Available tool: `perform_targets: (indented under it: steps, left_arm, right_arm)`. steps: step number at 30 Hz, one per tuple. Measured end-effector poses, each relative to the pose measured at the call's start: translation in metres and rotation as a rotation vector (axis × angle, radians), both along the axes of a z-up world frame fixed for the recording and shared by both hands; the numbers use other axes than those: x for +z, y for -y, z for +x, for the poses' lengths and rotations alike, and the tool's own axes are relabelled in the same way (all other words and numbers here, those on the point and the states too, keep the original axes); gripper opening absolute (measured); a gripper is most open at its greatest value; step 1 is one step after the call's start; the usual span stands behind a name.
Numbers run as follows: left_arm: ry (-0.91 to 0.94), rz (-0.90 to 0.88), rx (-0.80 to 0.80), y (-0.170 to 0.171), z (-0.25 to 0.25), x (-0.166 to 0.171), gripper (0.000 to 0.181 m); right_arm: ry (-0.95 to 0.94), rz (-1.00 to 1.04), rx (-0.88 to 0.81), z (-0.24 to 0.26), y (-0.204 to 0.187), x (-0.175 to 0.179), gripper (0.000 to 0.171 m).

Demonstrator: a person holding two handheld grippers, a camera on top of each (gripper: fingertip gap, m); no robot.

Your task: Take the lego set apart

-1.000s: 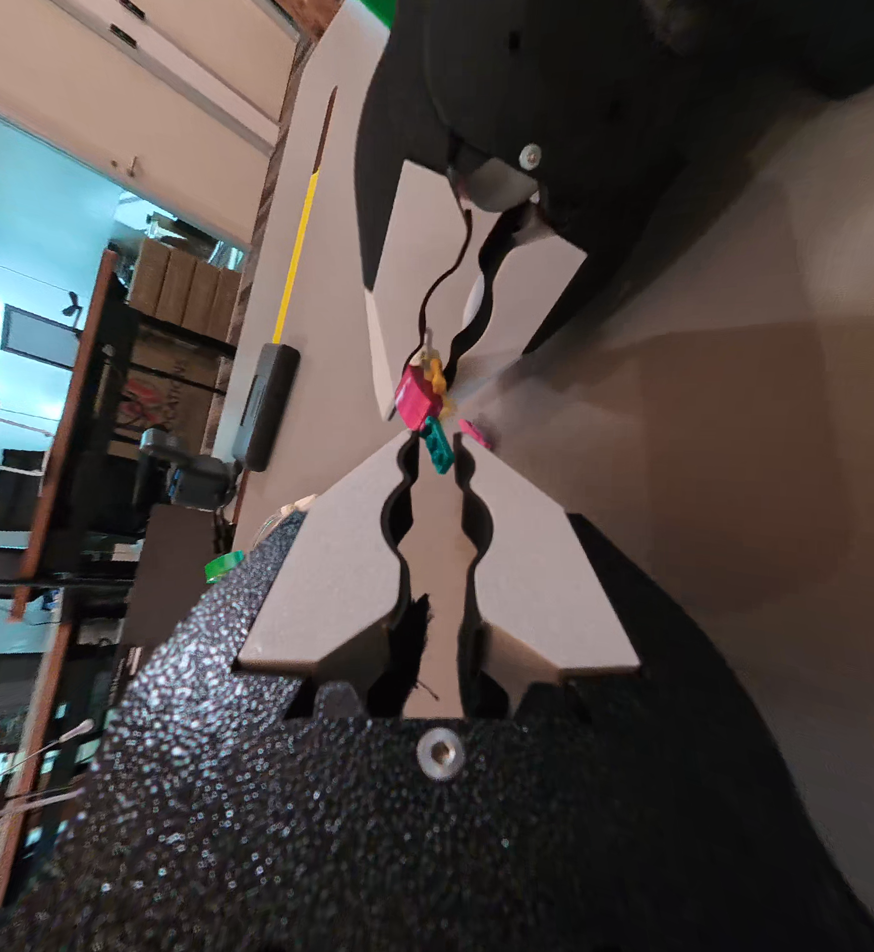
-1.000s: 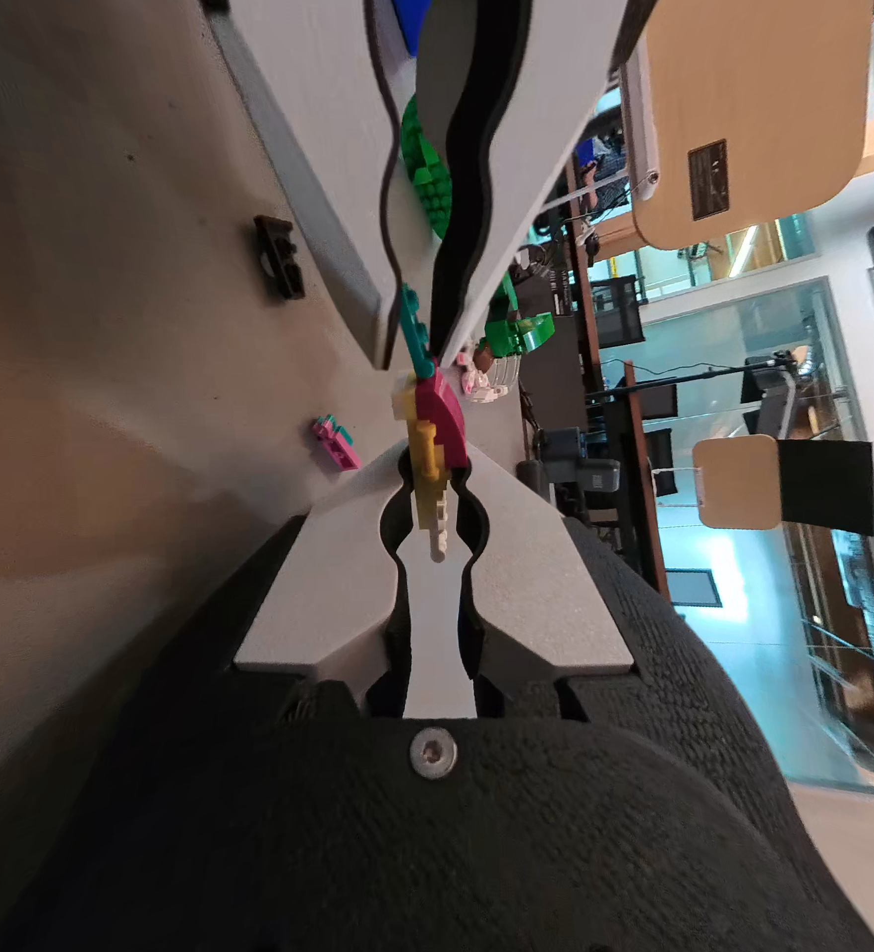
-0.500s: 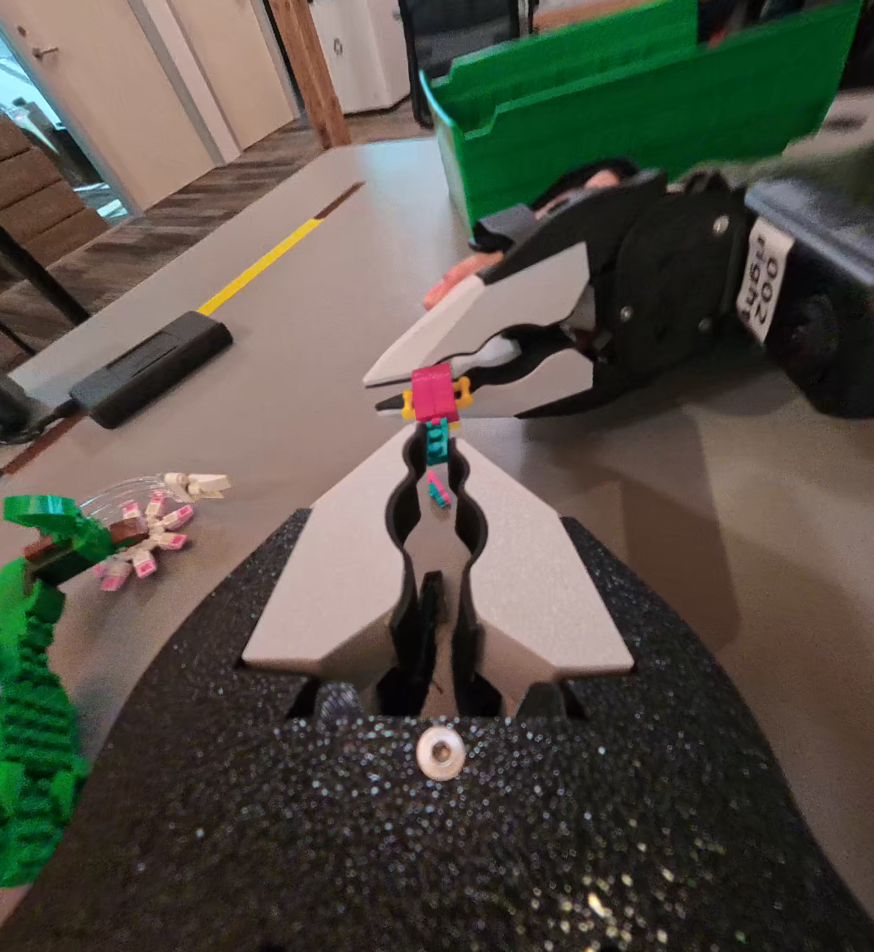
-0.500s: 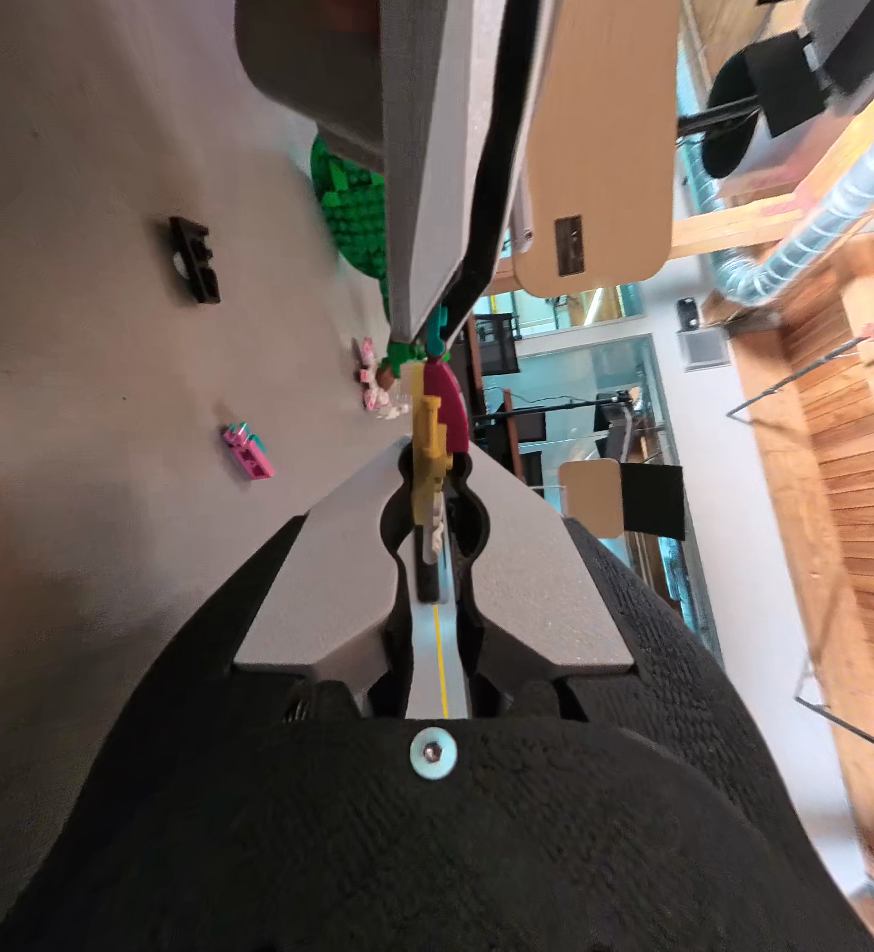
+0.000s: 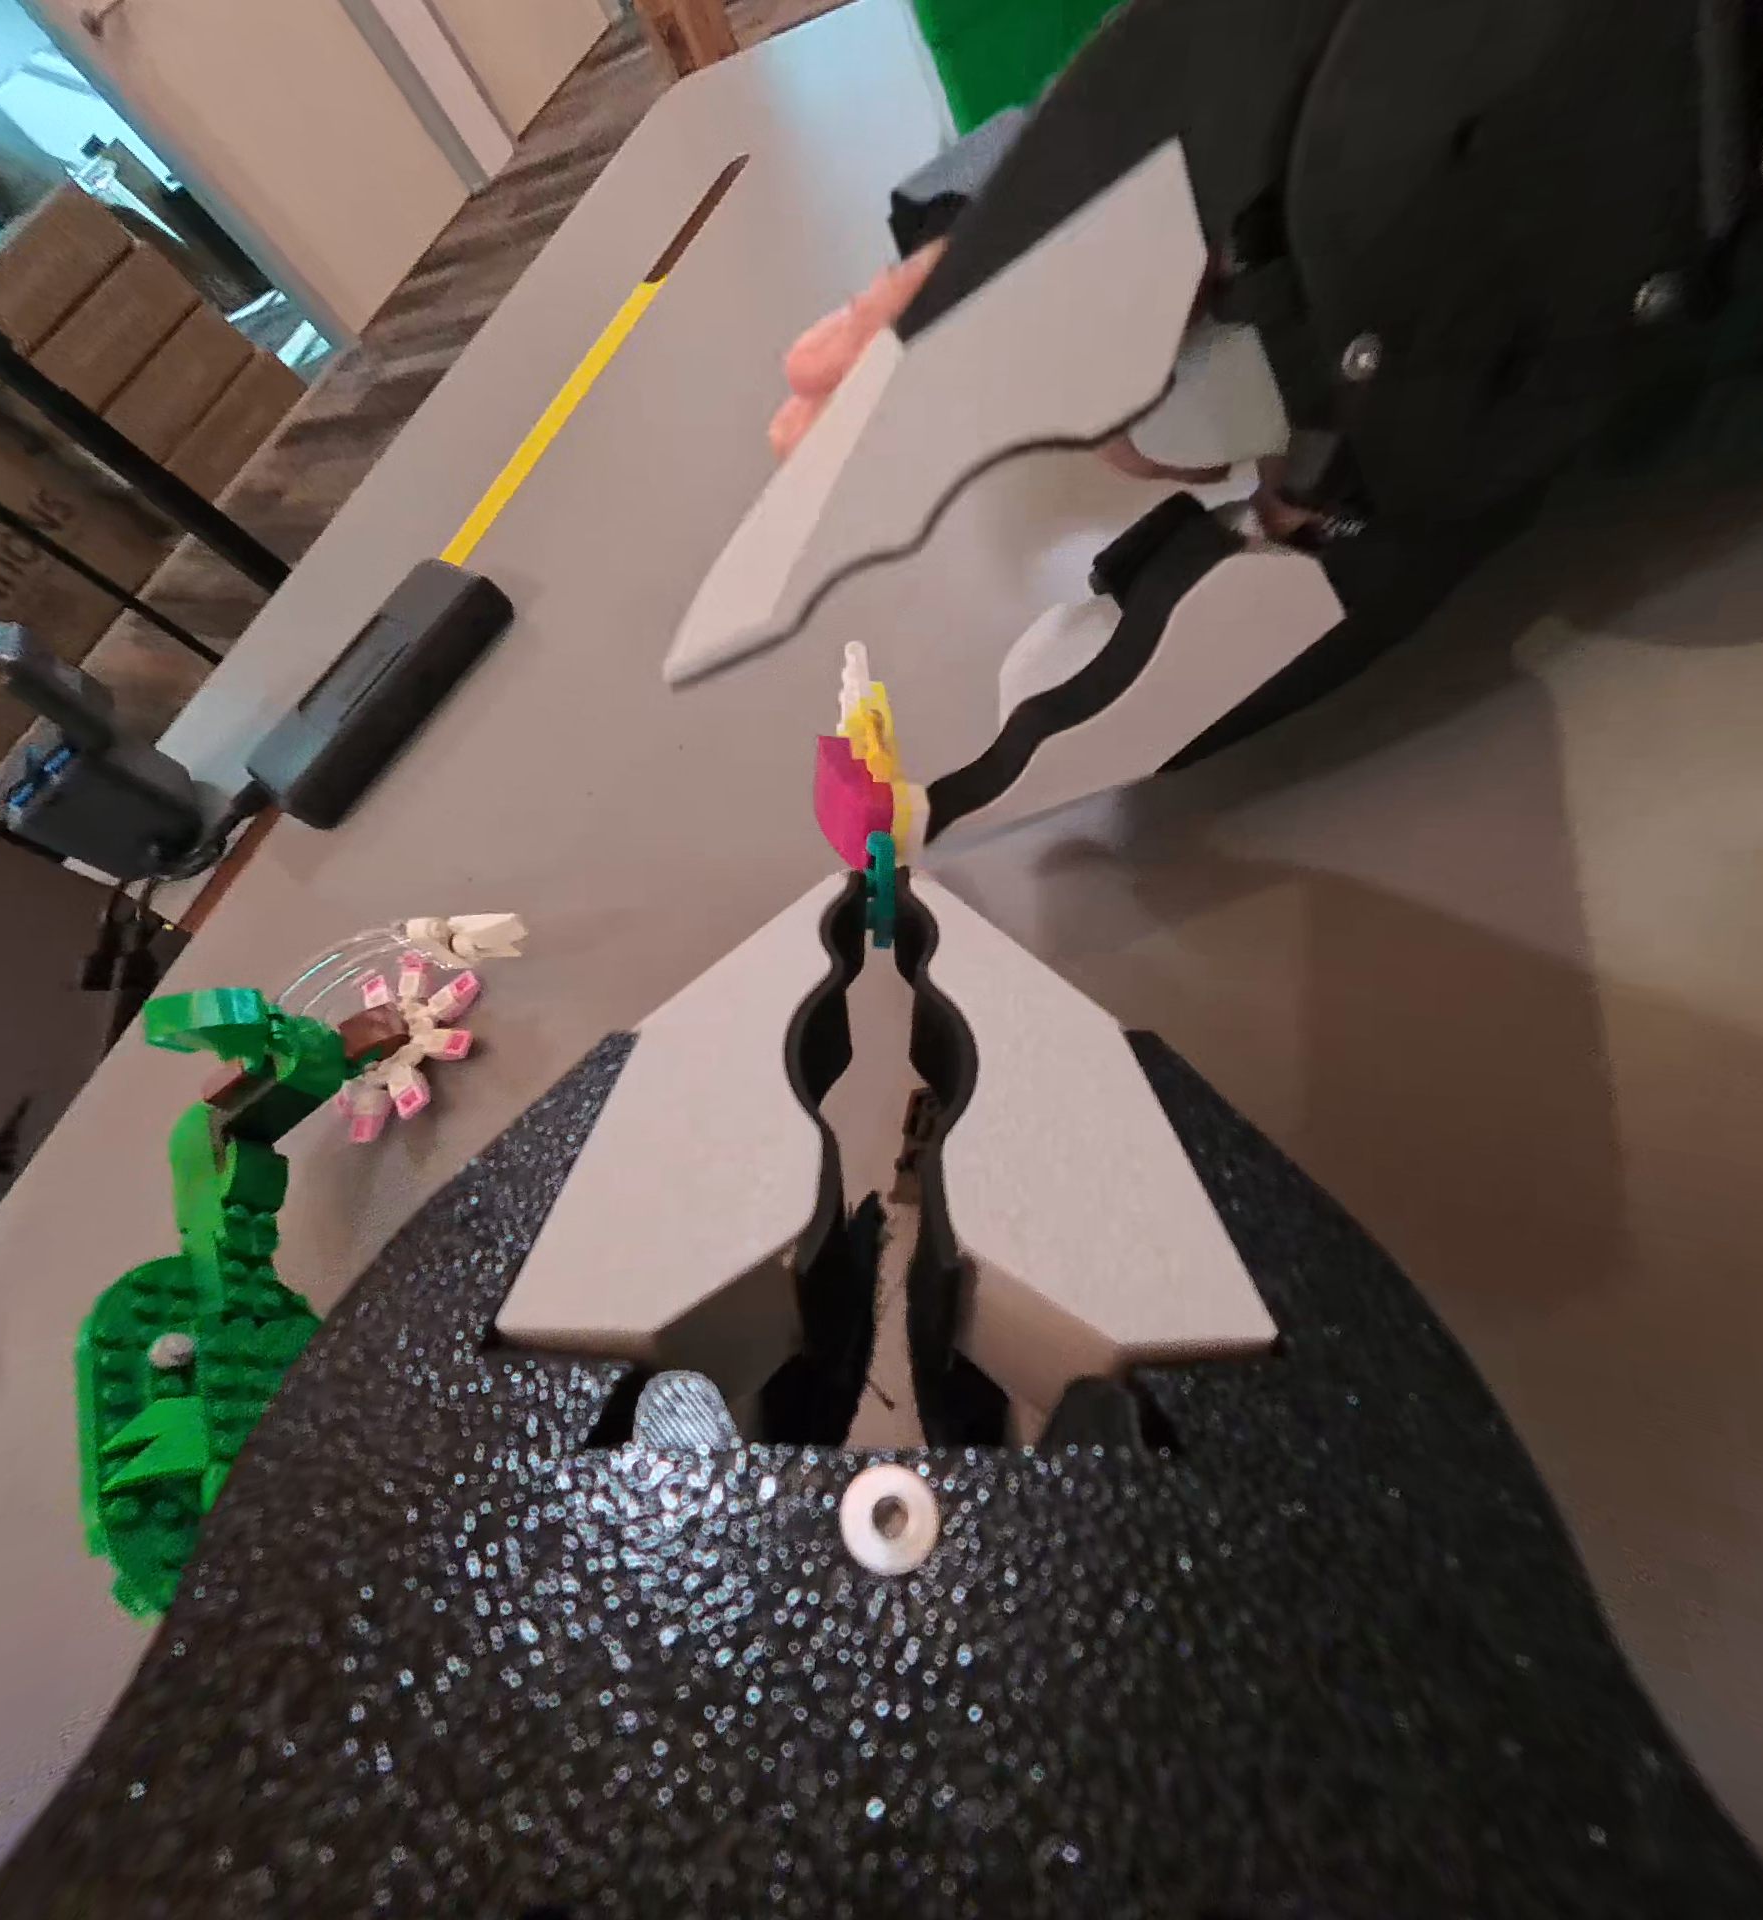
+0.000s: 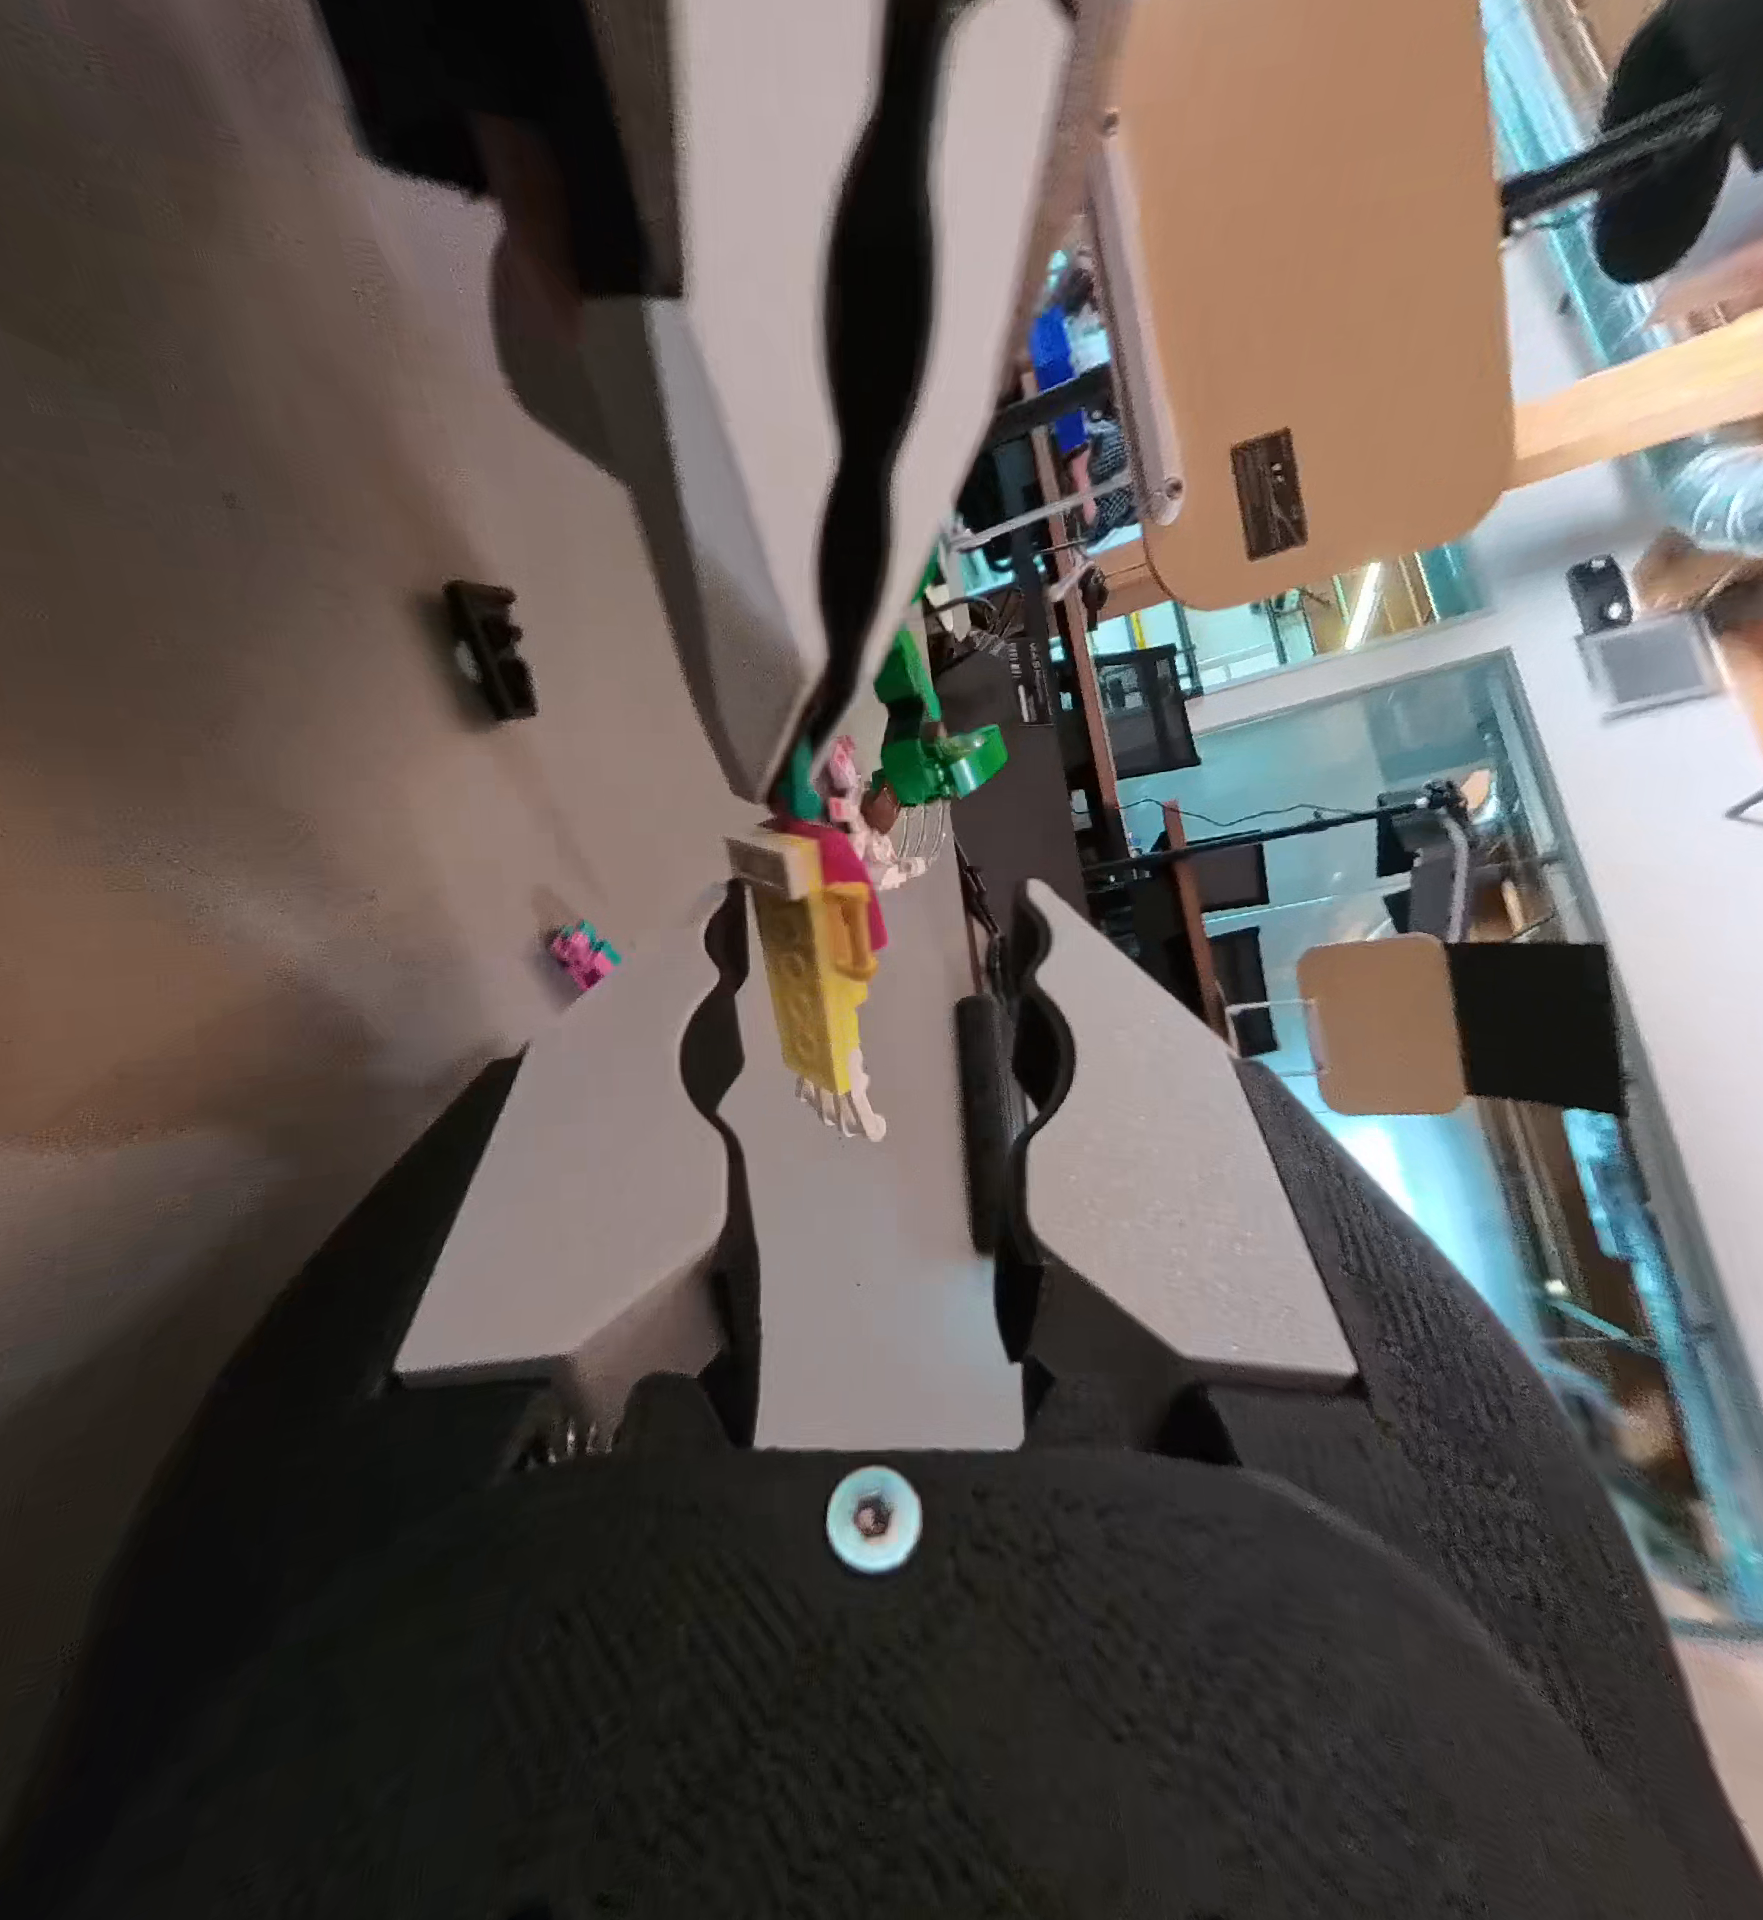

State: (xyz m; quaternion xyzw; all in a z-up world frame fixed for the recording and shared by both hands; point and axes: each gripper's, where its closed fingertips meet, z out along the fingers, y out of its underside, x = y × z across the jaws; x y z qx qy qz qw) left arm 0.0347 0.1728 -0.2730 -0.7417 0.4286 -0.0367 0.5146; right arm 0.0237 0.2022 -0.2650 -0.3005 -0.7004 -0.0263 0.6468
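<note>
The left gripper (image 5: 882, 883) is pinching its tips tight on the teal stalk (image 5: 879, 883) at the bottom of a small lego cluster (image 5: 856, 769), and that cluster is riding in the air just past the fingertips: a magenta block (image 5: 846, 795), a yellow plate (image 5: 872, 727) and a white pronged bit (image 5: 854, 665) on top.

The right gripper (image 6: 872, 904) is standing with its jaws spread wide, gripping nothing. In its own view the yellow plate (image 6: 804, 987) is hanging in the gap between the fingers, close to the left-hand finger (image 6: 586, 1174) (whether it is touching that finger, I cannot tell). The left gripper's closed tips (image 6: 783, 774) are coming in from above, clamped on the teal stalk (image 6: 802, 779).

Down on the grey table (image 5: 1479, 1143), the big green lego build (image 5: 191, 1330) is sitting at the left edge, with a brown-and-pink flower sprig (image 5: 399, 1039) lying just beside it. A loose pink-and-teal piece (image 6: 584, 954) and a dark brown brick (image 6: 487, 665) are lying apart from each other on the tabletop. A black rectangular device (image 5: 383, 696) is resting farther back, at the end of a yellow strip (image 5: 555, 416). A person's fingertips (image 5: 835, 353) are peeking out behind the right gripper's upper finger.
</note>
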Motion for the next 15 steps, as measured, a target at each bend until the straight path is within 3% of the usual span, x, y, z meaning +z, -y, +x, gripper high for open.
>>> perform_targets:
  steps: [3, 10, 15]
  left_arm:
    - [0.028, -0.006, -0.024, 0.002, 0.004, 0.001, 0.003]
    - [-0.098, 0.071, -0.097, 0.009, 0.008, -0.003, 0.017]
    - [-0.179, 0.118, -0.071, 0.009, 0.005, 0.001, 0.006]
  right_arm:
    - [0.069, 0.075, 0.024, -0.003, 0.007, -0.011, 0.024]
    - [0.14, -0.021, 0.033, -0.001, 0.009, -0.023, 0.021]
    - [0.135, -0.037, 0.059, -0.001, 0.015, -0.022, 0.021]
